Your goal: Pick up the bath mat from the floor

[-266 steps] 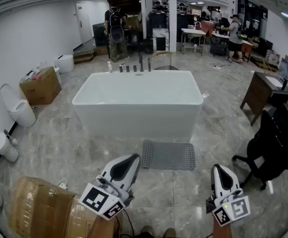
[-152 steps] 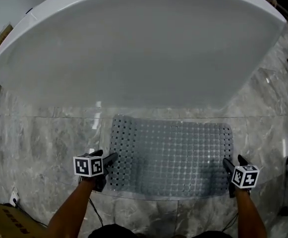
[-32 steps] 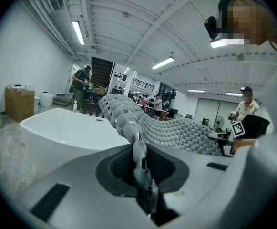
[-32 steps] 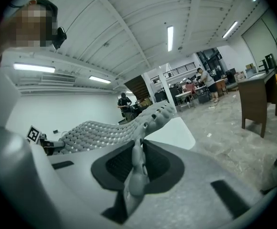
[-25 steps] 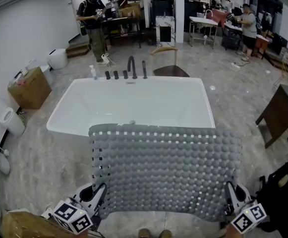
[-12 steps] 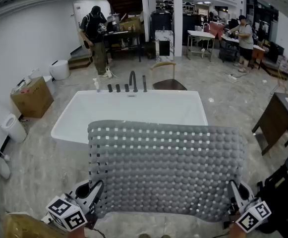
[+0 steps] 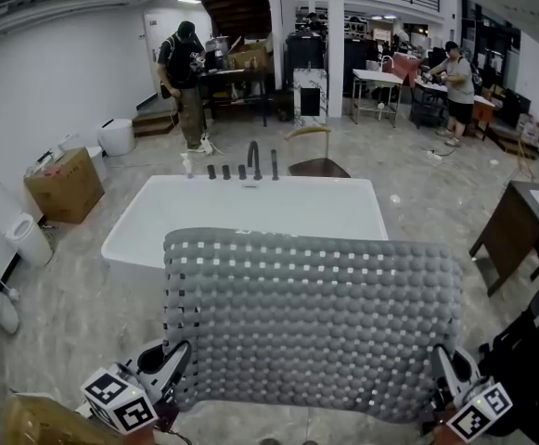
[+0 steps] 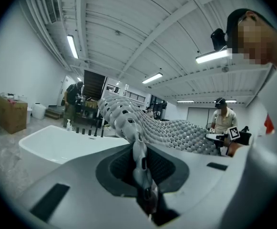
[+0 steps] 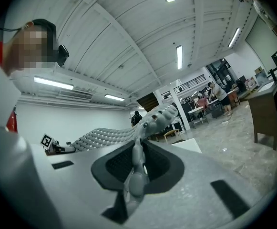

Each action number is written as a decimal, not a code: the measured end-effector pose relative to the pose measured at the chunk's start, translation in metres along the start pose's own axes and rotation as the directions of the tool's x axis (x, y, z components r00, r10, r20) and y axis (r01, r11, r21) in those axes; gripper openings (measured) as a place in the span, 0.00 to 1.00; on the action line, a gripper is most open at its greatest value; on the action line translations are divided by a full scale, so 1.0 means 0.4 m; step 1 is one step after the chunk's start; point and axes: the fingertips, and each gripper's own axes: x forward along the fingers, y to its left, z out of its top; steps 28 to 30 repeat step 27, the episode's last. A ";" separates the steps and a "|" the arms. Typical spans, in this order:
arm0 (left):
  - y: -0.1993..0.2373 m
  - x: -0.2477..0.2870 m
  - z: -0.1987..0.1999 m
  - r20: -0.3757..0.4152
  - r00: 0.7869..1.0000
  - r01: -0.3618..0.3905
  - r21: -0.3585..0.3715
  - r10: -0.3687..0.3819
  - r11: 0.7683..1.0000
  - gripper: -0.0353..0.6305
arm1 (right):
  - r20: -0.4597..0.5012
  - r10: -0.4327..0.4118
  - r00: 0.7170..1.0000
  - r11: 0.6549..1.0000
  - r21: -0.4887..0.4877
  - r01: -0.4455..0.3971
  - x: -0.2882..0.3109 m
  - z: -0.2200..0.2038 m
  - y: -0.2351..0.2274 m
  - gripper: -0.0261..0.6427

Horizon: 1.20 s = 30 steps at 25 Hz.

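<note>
Grey bath mat [image 7: 311, 323], pinched edges plain only in gripper views.

The tub [image 7: 250, 213] blocks 12 o'clock, just past the raised mat [image 7: 311, 323]. Bare floor [image 7: 74, 290] lies open at 10 and 2 o'clock. A box [image 7: 28, 423] crowds 7 o'clock, and a black chair [image 7: 529, 341] crowds 4 o'clock.

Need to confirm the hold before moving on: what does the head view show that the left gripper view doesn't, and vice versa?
Head view only: the bath mat at full width, spread between the left tool and the right tool, and the dark table at the right. Left gripper view only: the left tool's jaws closed on the mat's edge, seen close up. Both: the mat off the floor, the white bathtub behind it, the cardboard box and a person standing beyond the tub.
</note>
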 end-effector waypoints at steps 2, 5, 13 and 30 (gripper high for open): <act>-0.002 -0.018 -0.001 0.001 1.000 0.000 0.002 0.000 1.000 0.12 | 0.000 -0.002 1.000 1.000 -0.013 0.002 -0.009 -0.002 0.016 0.11; -0.006 -0.034 0.001 0.003 1.000 0.001 0.004 -0.001 1.000 0.12 | -0.003 -0.005 1.000 1.000 -0.018 0.004 -0.020 -0.004 0.029 0.11; -0.010 -0.042 0.001 0.003 1.000 -0.001 0.013 0.001 1.000 0.12 | -0.001 -0.010 1.000 0.999 -0.030 0.010 -0.033 0.000 0.037 0.11; -0.015 -0.058 -0.040 -0.007 1.000 -0.020 0.012 0.020 1.000 0.12 | -0.012 -0.003 1.000 0.999 -0.034 0.003 -0.047 -0.031 0.033 0.11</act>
